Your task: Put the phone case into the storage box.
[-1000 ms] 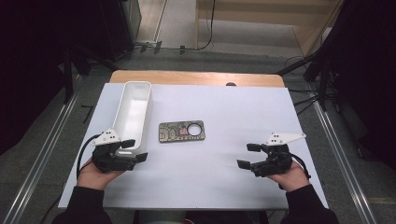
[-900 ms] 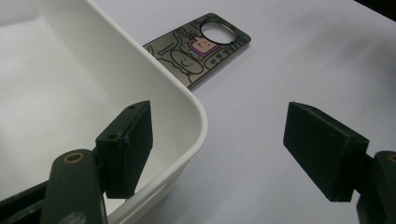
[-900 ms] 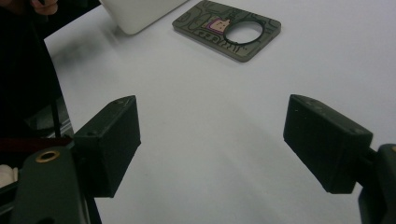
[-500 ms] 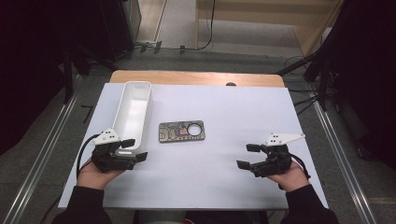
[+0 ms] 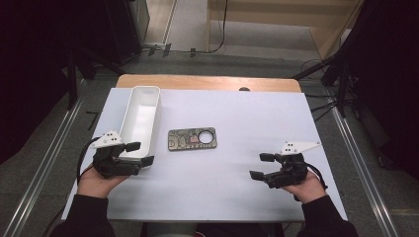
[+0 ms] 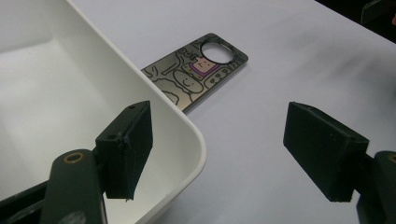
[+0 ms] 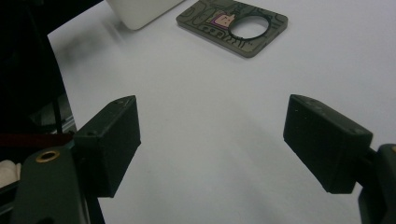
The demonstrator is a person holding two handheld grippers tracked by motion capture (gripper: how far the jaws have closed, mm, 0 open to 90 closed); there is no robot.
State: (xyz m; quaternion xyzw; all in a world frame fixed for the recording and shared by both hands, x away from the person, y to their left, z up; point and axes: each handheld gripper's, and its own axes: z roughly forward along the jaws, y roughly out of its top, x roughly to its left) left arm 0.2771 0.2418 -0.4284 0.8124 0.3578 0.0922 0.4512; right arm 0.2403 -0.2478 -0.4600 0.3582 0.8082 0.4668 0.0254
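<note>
The work seems to be at its very beginning: both hands rest on the white counter (image 5: 237,113) and nothing is taken yet. The left claw (image 5: 141,154) is released, its jaws standing wide apart, and one jaw hangs over the near corner of the long white tray (image 5: 141,116) while the other is outside it, so the corner of the tray wall lies between them without being pressed. The right claw (image 5: 261,166) is also released and holds nothing, well apart from everything. I judge that the next move is a reach toward the flat metal plate (image 5: 192,138), which lies on the counter just beside the tray, between the two hands. It is thin and lies flat, so a claw would need to come low and catch it by its edges (or first slide it). The plate is rectangular with rounded corners, dark grey, engraved with small cartoon figures, has a little purple square near the middle and a round hole at one end.
</note>
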